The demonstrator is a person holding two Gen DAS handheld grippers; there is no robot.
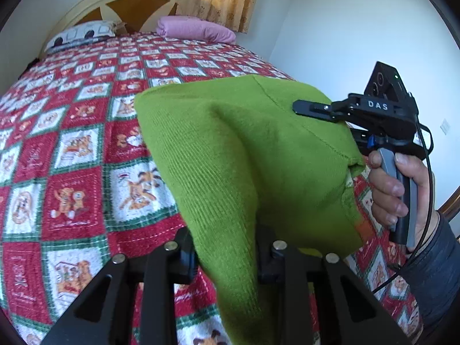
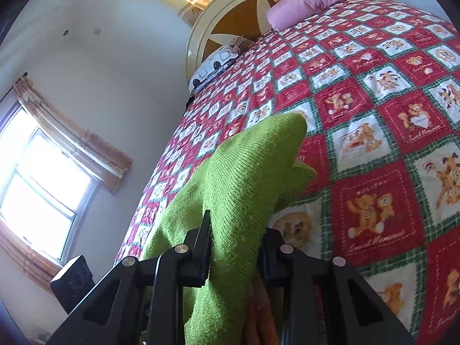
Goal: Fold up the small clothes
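Both claws — left gripper and right gripper — pinch the green ribbed knit garment above the red patchwork bedspread; folding looks barely begun.

Ribbed matt green knit garment bunches between matt black plastic jaws with shiny metal pins; beyond them, a coarse woven checked bedspread.

The left wrist view looks along its own left gripper, tilted down over the bed toward the headboard, very near the green garment. The right wrist view, behind the right gripper, faces the same way, rolled sideways. Both share garment, bed, headboard and pink pillow.
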